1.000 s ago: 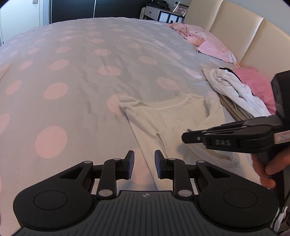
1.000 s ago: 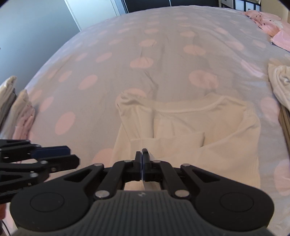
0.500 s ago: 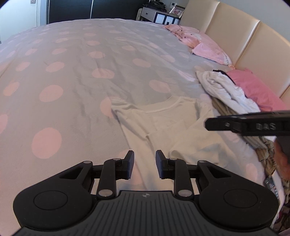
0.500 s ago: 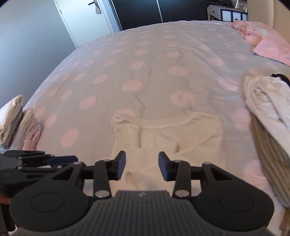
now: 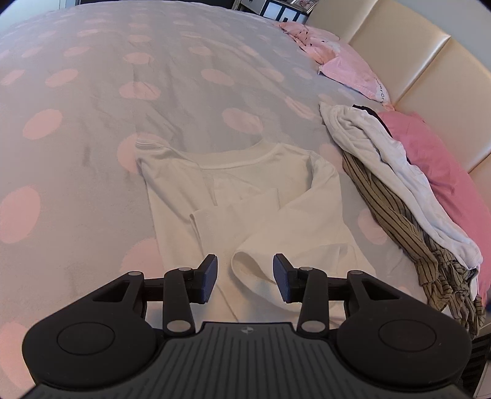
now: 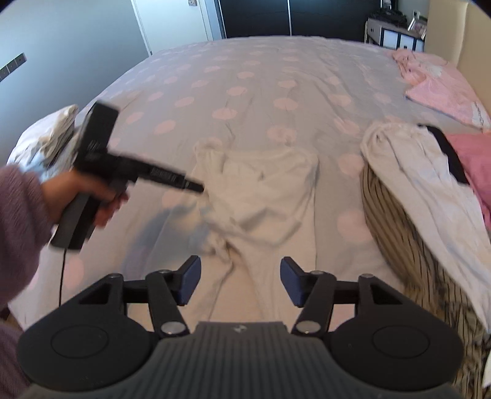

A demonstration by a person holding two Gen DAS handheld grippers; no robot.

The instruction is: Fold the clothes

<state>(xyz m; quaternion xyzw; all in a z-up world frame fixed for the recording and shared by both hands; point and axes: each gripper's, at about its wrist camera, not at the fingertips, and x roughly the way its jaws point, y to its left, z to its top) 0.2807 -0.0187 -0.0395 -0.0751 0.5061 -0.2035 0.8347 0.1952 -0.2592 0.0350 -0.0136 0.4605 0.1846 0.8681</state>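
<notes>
On the bed with the grey cover with pink dots (image 5: 92,101), we see the white long-sleeved cotton shirt (image 5: 245,196) lying partly folded, beside a pile of clothes (image 5: 399,190). Our left tool (image 5: 245,274) and right tool (image 6: 240,280) are both opening above it and grasp nothing.

We see a grey bedspread (image 5: 172,92) dotted with pale pink circles. Along its right side runs a cream padded headboard (image 5: 429,61), with a pink pillow (image 5: 353,73) lying flat against it. Beyond the bed's far end stand dark wardrobe doors (image 6: 254,15) and a low shelf unit (image 6: 396,36).
</notes>
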